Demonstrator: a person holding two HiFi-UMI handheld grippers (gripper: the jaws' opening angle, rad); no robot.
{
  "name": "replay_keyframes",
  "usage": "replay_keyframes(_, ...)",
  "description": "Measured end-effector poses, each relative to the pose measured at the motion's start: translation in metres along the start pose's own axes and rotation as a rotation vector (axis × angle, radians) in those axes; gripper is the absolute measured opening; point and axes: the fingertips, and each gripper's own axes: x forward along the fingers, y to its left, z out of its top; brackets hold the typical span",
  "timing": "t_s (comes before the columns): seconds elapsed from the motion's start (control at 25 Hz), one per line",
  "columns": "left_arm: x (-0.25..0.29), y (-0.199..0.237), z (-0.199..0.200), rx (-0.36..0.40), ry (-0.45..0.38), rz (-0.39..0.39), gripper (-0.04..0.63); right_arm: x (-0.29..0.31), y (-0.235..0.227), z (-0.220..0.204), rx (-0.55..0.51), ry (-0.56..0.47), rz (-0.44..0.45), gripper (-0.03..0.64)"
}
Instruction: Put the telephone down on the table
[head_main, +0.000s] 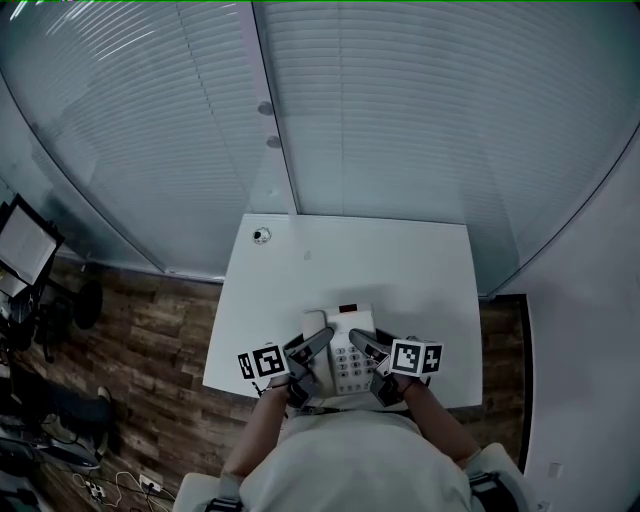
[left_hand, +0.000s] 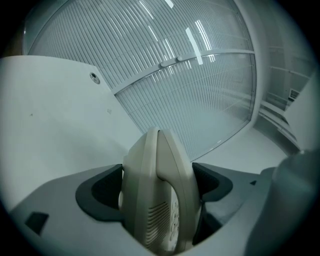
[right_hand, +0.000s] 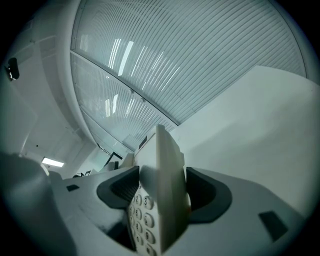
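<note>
A cream desk telephone (head_main: 346, 366) with a grey keypad is over the near part of the white table (head_main: 400, 265), between my two grippers. My left gripper (head_main: 322, 340) is shut on the telephone's left side, where the handset (left_hand: 159, 186) fills the gap between the dark pads. From the other side my right gripper (head_main: 358, 341) is shut on the keypad edge (right_hand: 161, 200). Whether the base rests on the tabletop is hidden.
A small round grommet (head_main: 261, 236) sits at the table's far left corner. A glass wall with blinds (head_main: 400, 120) stands behind the table. Wooden floor (head_main: 150, 330) and a monitor (head_main: 25, 248) lie to the left. The table's front edge is just below the grippers.
</note>
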Motion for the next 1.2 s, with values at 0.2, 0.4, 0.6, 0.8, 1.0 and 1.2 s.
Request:
replay_keyframes(0.2,0.012,0.011,0.006,0.002,0.029,0.003,0.419,0.01,-0.013,0.004,0.026,-0.009,-0.013,0.296)
replay_keyframes(0.4,0.023,0.023,0.01,-0.01,0.049,-0.001,0.419,0.02,-0.025,0.007,0.039,-0.014,-0.035,0.296)
replay_keyframes(0.6,0.035,0.038,0.017,-0.023,0.067,-0.004,0.419,0.031,-0.037,0.013,0.047,-0.014,-0.058,0.296)
replay_keyframes(0.8,0.049,0.053,0.02,-0.042,0.08,-0.001,0.419,0.042,-0.051,0.017,0.055,-0.008,-0.081,0.296)
replay_keyframes(1.0,0.058,0.063,0.02,-0.06,0.101,0.003,0.419,0.047,-0.061,0.018,0.065,-0.004,-0.104,0.296)
replay_keyframes(1.2,0.066,0.072,0.019,-0.07,0.115,0.013,0.419,0.051,-0.071,0.017,0.08,0.003,-0.115,0.296)
